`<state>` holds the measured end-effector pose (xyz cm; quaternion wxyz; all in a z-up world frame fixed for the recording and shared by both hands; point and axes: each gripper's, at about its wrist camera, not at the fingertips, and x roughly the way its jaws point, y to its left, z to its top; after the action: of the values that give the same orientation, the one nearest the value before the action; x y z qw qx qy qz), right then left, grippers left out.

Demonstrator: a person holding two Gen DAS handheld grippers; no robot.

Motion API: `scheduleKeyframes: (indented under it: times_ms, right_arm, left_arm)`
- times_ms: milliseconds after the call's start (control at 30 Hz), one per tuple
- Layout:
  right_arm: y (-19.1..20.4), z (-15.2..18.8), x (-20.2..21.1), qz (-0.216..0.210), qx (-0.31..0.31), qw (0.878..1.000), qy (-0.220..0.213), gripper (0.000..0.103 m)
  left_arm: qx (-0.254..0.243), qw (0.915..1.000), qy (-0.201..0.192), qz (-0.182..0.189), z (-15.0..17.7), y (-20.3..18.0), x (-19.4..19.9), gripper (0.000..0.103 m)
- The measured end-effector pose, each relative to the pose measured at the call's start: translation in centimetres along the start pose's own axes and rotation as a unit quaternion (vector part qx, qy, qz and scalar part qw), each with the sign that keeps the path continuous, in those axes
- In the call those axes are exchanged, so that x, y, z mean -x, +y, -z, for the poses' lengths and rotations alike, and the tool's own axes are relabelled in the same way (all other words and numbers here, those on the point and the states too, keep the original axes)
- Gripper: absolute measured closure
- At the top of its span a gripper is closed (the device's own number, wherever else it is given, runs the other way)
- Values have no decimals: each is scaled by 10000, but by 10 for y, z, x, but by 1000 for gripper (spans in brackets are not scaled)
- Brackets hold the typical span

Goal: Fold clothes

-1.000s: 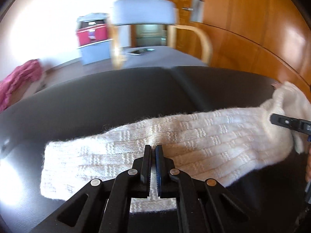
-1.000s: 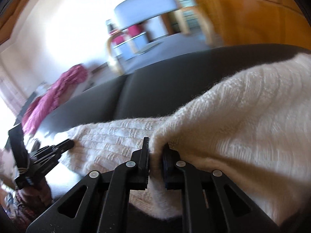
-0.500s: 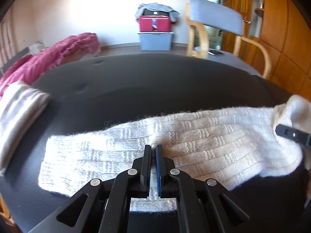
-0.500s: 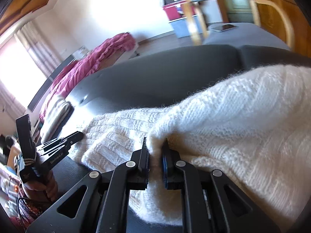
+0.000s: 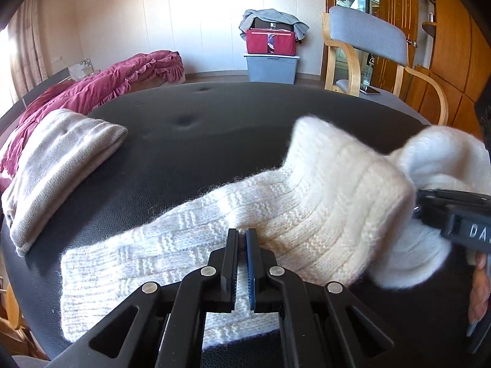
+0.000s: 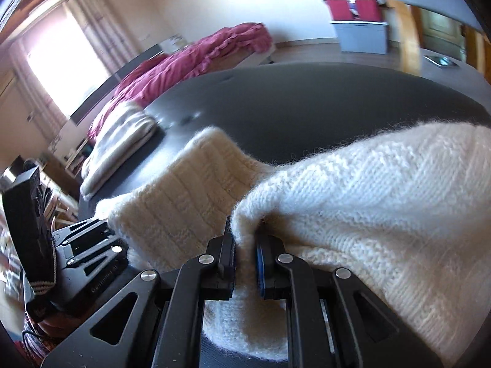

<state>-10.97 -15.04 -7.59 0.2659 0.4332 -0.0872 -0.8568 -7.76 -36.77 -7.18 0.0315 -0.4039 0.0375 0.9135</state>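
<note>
A cream chunky-knit garment (image 5: 190,245) lies across the dark round table (image 5: 214,122). My left gripper (image 5: 241,236) is shut, pinching the knit's near edge where it puckers at the tips. The garment's right part (image 5: 343,190) is raised off the table and curls over toward the left. In the right wrist view my right gripper (image 6: 245,245) has a thick fold of the cream knit (image 6: 368,199) between its jaws, which are opening slightly while the pads still touch the wool. The left gripper (image 6: 102,225) shows close by at the lower left.
A folded beige garment (image 5: 61,159) rests at the table's left edge, beside a maroon blanket (image 5: 107,86). Behind the table stand a grey-cushioned wooden chair (image 5: 368,36) and a red box on a grey bin (image 5: 271,43). A hand (image 5: 478,291) is at the right edge.
The right gripper has carried its end of the knit up and leftward, so that end now arches over toward the left gripper. Both views swung, and the beige garment came into sight.
</note>
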Motion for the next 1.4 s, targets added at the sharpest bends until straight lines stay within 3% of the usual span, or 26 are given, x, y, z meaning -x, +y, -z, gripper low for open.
scheduleKeyframes:
  times_ms: [67,167,333,400,533,633,733,833,900,1000,1067,1200,1267,1400]
  right_arm:
    - [7,0,-3,-111,112,9999,56,88]
    - [8,6,15,-131,106,9999,-1,74]
    - [-11,22,77,-167,-158,9989,-417,54]
    - [-23,32,108,-44,-291,9974,-657,36]
    - [-49,56,157,299,-514,9938,-944,32]
    - [-60,75,179,752,-441,9918,-931,32]
    - [-59,92,188,1352,-46,9880,-749,32]
    - [-51,109,190,2197,682,9713,-598,32]
    - [-51,121,187,2482,1135,9609,-461,32]
    - [-63,132,176,2619,1159,9581,-31,32]
    - [-71,133,184,2375,924,9669,-139,32]
    - [-86,136,201,1888,483,9803,-328,32]
    - [-91,139,208,1736,395,9835,-318,32]
    - [-84,151,213,1621,658,9842,-279,32]
  left_arm:
    - [0,10000,-29,3,0,0,3,99]
    - [42,9999,-121,15,-1,2,8,96]
    - [-77,9946,-1001,-278,0,-10,46,92]
    - [-201,9898,-1407,-118,2,-23,66,89]
    - [-767,9807,-1768,333,3,-56,88,85]
    - [-1384,9750,-1677,459,6,-85,83,85]
    - [-1846,9720,-1342,553,5,-109,66,85]
    - [-2217,9704,-822,496,1,-127,42,85]
    - [-2407,9688,-462,362,-2,-135,24,84]
    - [-2752,9602,-478,18,-3,-144,14,83]
    - [-3099,9485,-613,-248,0,-150,9,82]
    - [-3399,9369,-740,-346,2,-156,5,82]
    - [-3283,9413,-777,-63,-2,-152,8,82]
    - [-2671,9559,-832,893,-17,-123,25,82]
